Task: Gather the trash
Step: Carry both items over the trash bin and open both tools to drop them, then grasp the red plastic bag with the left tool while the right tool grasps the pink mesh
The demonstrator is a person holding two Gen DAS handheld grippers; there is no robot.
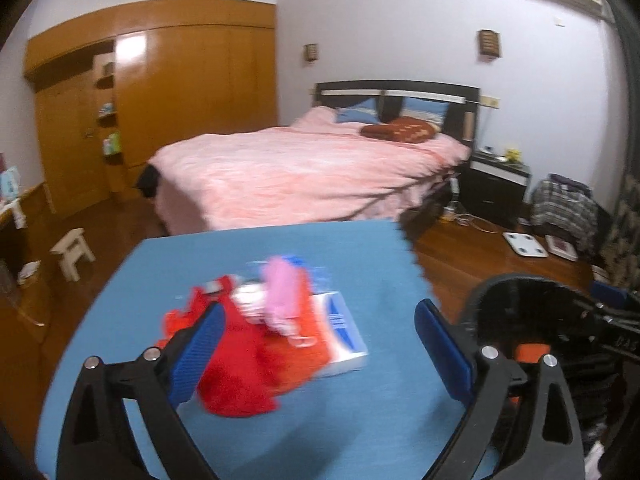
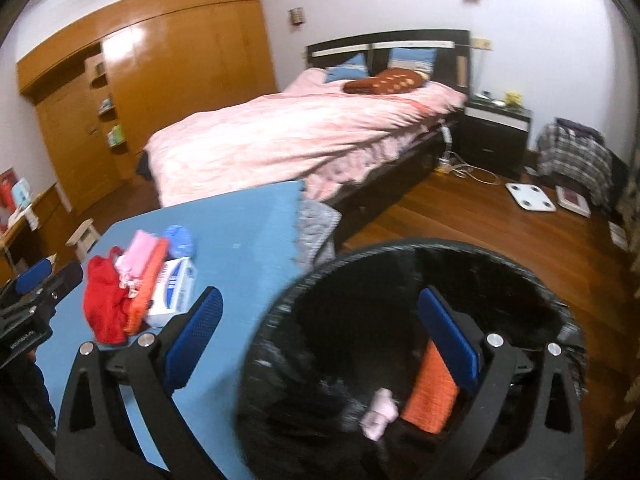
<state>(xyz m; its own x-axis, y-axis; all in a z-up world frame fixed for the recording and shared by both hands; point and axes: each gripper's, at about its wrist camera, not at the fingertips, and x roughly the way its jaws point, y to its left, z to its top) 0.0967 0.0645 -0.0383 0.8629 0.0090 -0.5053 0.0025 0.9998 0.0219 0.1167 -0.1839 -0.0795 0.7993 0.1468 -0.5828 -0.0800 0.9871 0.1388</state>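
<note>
Left gripper [image 1: 320,344]: we hold it spread wide above the blue table [image 1: 372,248], blue pads apart with nothing between them; in the right wrist view it shows at the table's left edge [image 2: 34,280].
Right gripper [image 2: 320,340]: we hold it wide and unloaded too, its left finger over the blue table's near right corner, its right finger over the mouth of the black trash bin [image 2: 280,320].
Trash pile: on the blue table, left of centre, we see a crumpled red piece [image 1: 236,376], a pink piece [image 1: 284,292] lying on top of it, an orange strip [image 2: 146,284] and a white-and-blue box [image 1: 344,336] all touching; a blue wad [image 2: 180,238] sits at the pile's far side. The left wrist view is blurred here, so finer detail escapes us.
Black trash bin: it stands just beside the blue table's right edge, seen there in the left wrist view as well [image 1: 520,300]. Inside we make out an orange piece [image 2: 432,392] and a small pink piece [image 2: 380,416] beside it.
Room beyond the blue table: a bed with a pink cover [image 1: 304,168] lies behind it, a wooden wardrobe [image 1: 172,92] to the far left, a dark nightstand [image 1: 496,184] and a white scale [image 1: 524,244] on the wood floor to the right.
</note>
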